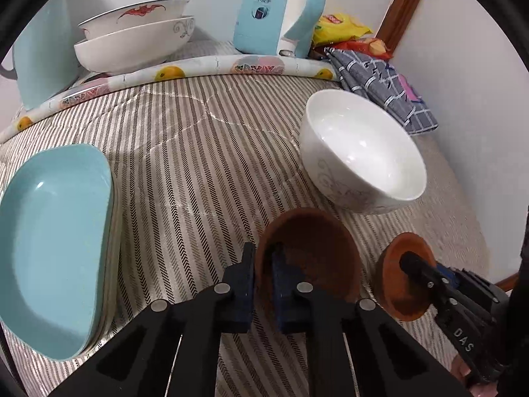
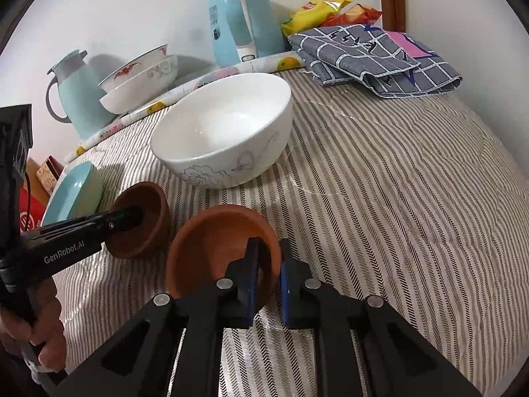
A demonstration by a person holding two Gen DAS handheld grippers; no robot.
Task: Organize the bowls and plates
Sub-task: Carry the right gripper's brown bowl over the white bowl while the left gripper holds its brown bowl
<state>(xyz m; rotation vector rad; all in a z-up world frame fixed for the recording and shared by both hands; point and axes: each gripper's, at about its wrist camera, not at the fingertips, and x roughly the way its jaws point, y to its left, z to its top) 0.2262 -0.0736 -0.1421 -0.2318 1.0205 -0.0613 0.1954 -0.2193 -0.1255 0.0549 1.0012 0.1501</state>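
Note:
My left gripper is shut on the rim of a dark brown wooden bowl, also seen in the right wrist view. My right gripper is shut on the rim of a lighter brown wooden bowl, seen at the lower right of the left wrist view. Both bowls sit side by side, low over the striped cloth. A white bowl stands just beyond them. A stack of light blue plates lies at the left. Two white patterned bowls are stacked at the back.
A light blue kettle and a light blue thermos jug stand at the back by the wall. A folded grey checked cloth and snack bags lie at the back right. A fruit-print roll crosses the back.

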